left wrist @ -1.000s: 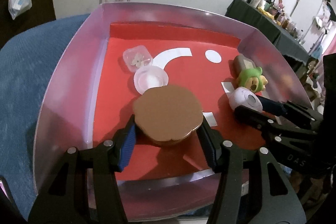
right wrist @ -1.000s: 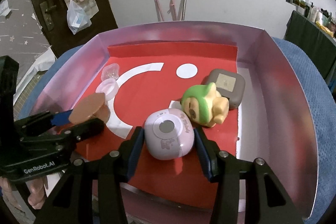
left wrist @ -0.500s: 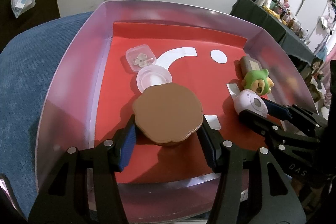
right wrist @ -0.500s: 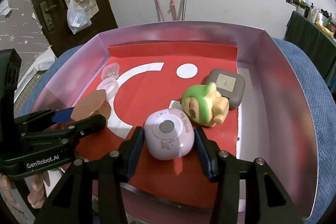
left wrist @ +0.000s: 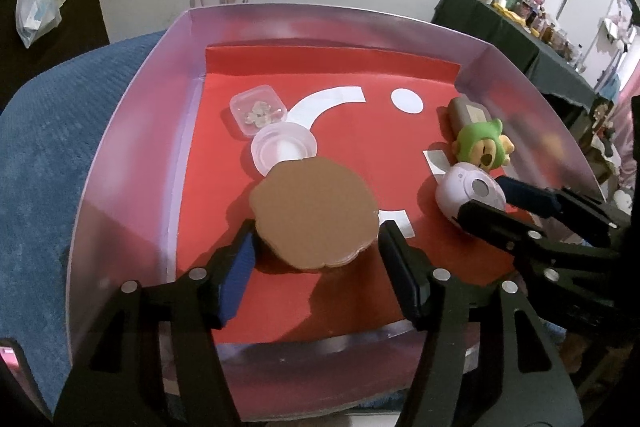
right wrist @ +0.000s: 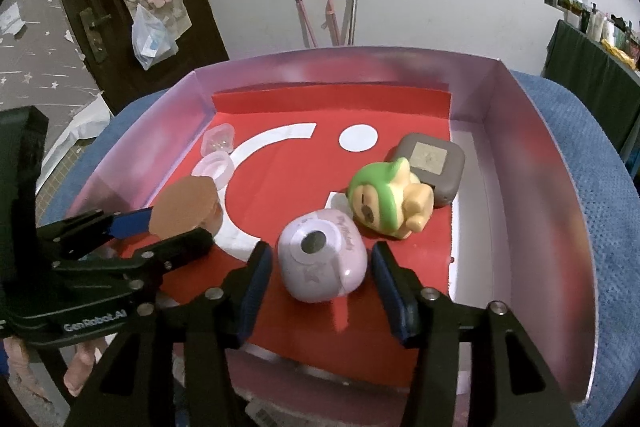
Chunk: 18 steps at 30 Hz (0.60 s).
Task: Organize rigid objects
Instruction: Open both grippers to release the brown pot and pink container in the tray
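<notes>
A flat brown scalloped box (left wrist: 316,215) lies on the red floor of the tray (left wrist: 132,163). My left gripper (left wrist: 318,251) straddles it, open by a narrow margin, its fingers just off the box's sides. A pale pink rounded case (right wrist: 322,261) with a grey disc on top sits on the red floor between the fingers of my right gripper (right wrist: 320,267), which is open, with thin gaps on both sides. In the left wrist view the pink case (left wrist: 468,193) lies to the right, at the right gripper's tips.
A green and yellow figurine (right wrist: 386,201) leans on a grey square box (right wrist: 432,167) behind the pink case. A clear square container (left wrist: 258,109) and a round clear lid (left wrist: 284,149) sit at the tray's left. Blue fabric (left wrist: 48,155) surrounds the tray, and a hand (right wrist: 80,371) shows low left.
Both grippers have eased open slightly. The brown box and the pink case now sit a little farther from the fingers, resting on the tray floor.
</notes>
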{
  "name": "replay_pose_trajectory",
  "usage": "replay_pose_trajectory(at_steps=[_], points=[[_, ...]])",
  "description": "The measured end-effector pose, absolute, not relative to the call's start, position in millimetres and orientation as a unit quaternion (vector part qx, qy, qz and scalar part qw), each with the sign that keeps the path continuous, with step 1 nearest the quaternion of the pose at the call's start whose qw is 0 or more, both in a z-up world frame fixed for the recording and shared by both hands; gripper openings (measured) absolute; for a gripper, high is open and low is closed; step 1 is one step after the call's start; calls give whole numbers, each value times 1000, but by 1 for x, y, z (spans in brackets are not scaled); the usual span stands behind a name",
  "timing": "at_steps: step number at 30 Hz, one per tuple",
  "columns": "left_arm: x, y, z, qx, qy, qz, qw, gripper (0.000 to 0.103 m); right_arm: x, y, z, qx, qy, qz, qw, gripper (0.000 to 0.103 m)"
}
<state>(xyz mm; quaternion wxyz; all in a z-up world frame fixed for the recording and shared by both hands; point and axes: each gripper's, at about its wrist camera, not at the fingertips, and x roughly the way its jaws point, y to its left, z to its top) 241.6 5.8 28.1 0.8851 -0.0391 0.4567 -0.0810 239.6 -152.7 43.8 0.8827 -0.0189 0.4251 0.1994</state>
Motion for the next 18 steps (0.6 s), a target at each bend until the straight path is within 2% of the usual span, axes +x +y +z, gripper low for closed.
replay_pose_trajectory(at_steps=[7, 10, 17, 18], points=[[235, 6, 32, -40, 453, -82, 887, 60, 228, -160, 52, -16, 417, 201, 886, 61], [233, 6, 31, -40, 455, -80, 886, 60, 225, -164, 50, -15, 419, 199, 886, 65], [225, 6, 29, -43, 456, -79, 886, 60, 222, -165, 47, -25, 423, 201, 883, 65], [224, 7, 29, -46, 456, -80, 885, 60, 221, -166, 46, -26, 425, 200, 882, 62]])
